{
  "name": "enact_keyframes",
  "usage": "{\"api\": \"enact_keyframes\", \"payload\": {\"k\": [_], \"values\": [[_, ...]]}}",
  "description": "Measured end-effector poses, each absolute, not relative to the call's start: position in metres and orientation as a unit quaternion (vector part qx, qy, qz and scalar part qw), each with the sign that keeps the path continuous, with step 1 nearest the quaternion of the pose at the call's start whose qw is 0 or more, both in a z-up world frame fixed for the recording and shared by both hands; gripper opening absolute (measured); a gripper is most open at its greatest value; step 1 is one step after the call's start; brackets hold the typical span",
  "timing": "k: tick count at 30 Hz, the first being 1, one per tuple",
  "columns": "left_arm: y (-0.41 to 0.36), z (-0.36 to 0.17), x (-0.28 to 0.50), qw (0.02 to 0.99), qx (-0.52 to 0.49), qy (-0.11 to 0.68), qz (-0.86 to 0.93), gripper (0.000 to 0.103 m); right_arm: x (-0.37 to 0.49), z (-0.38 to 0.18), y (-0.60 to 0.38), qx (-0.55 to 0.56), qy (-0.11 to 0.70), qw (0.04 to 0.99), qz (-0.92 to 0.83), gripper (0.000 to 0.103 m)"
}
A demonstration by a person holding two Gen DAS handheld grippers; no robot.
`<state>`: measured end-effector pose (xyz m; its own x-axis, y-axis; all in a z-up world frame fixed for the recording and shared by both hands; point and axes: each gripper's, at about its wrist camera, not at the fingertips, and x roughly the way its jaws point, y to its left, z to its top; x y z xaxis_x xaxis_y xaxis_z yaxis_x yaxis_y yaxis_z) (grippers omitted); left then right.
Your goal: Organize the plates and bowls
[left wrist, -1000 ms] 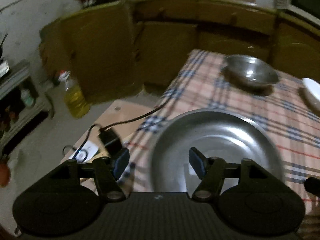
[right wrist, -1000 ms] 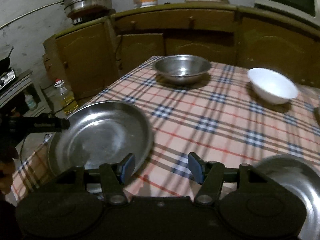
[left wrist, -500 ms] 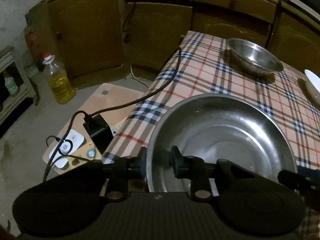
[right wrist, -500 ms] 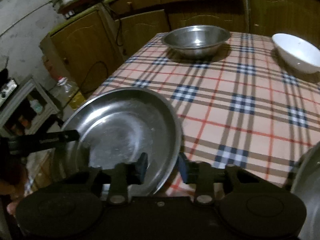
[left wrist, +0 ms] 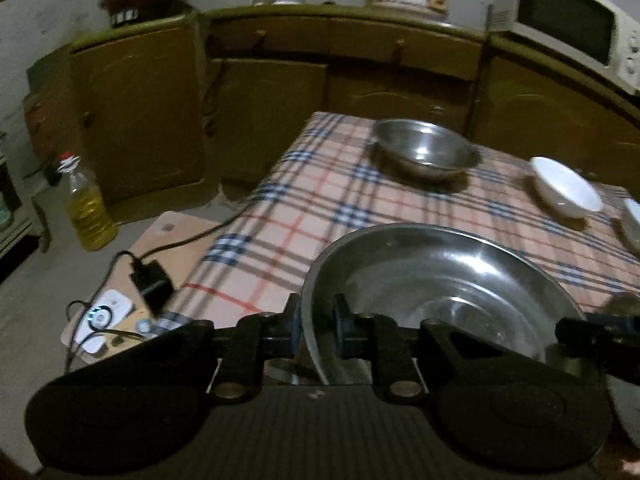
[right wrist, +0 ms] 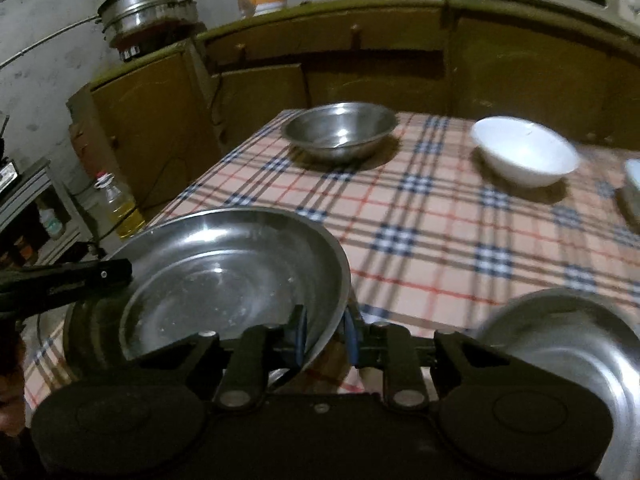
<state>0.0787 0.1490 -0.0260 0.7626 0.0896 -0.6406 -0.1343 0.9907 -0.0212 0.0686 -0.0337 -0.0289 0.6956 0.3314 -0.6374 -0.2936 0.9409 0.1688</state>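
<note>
A large steel plate lies at the near left corner of the checked tablecloth. My left gripper is shut on its left rim. My right gripper has the plate's right rim between its blue pads, and its jaws are still closing on it. Each gripper shows in the other's view as a dark finger across the plate: the right one's finger and the left one's finger. Farther back stand a steel bowl and a white bowl.
A second steel dish lies near my right gripper. Another white dish shows at the table's right edge. On the floor to the left are an oil bottle and a power strip with cables. Brown cabinets stand behind the table.
Both grippers went from wide open to closed on opposite rims of the large steel plate. Both views dipped toward the plate, then tilted back up to show the counter.
</note>
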Motion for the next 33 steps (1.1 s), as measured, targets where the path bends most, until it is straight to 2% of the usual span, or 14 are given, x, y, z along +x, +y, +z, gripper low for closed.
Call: {"api": "enact_keyframes", "payload": {"k": [18, 27, 33], "values": [[0.027, -0.01, 0.055, 0.948, -0.012, 0.317, -0.029, 0.017, 0.005, 0.003, -0.166, 0.049, 0.295, 0.952, 0.068, 0.027], [-0.047, -0.023, 0.057, 0.939, 0.031, 0.33, -0.087, 0.017, -0.014, -0.013, -0.239, 0.083, 0.302, 0.95, 0.001, 0.027], [-0.069, -0.038, 0.06, 0.934, 0.055, 0.341, -0.095, 0.017, -0.018, -0.032, -0.26, 0.095, 0.316, 0.944, -0.015, 0.027]]}}
